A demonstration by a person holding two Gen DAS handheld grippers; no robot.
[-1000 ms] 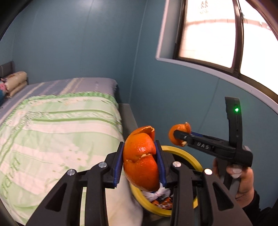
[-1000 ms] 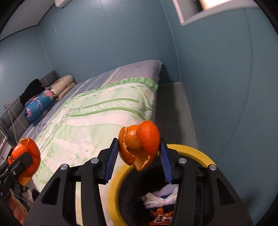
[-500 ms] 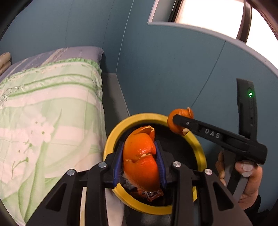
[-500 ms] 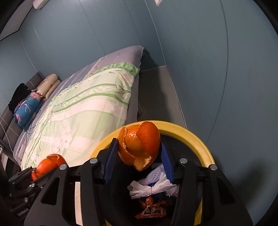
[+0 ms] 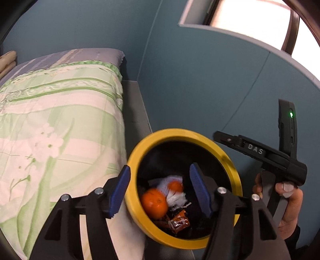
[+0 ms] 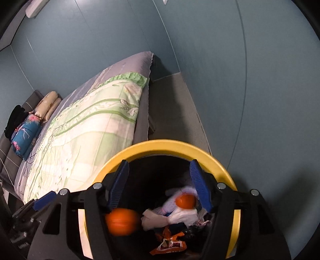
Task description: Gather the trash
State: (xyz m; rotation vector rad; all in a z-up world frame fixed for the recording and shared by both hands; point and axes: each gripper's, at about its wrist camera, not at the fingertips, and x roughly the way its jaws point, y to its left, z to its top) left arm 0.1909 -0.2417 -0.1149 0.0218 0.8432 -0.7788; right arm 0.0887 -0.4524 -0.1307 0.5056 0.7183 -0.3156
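A black bin with a yellow rim (image 5: 180, 133) stands between the bed and the wall. My left gripper (image 5: 161, 192) hangs over its mouth, jaws opening, nothing between the blue pads. My right gripper (image 6: 159, 189) is also over the bin (image 6: 170, 145), jaws opening and empty. Two pieces of orange peel lie inside: one (image 5: 154, 204) at the left, blurred in the right wrist view (image 6: 122, 221), the other (image 5: 175, 187) on crumpled white tissue (image 6: 170, 216). An orange snack wrapper (image 6: 170, 245) lies below them. In the left wrist view the right gripper (image 5: 220, 137) reaches over the rim from the right.
A bed with a green and white quilt (image 5: 56, 124) runs along the left, its edge touching the bin. Teal wall (image 5: 200, 80) stands close behind and to the right, with a window (image 5: 250, 18) above. A strip of grey floor (image 6: 172, 112) lies between bed and wall. Pillows (image 6: 26, 130) sit at the bed's far end.
Both grippers moved down over the bin and opened, letting go of their orange peels. The peels now lie inside the bin.
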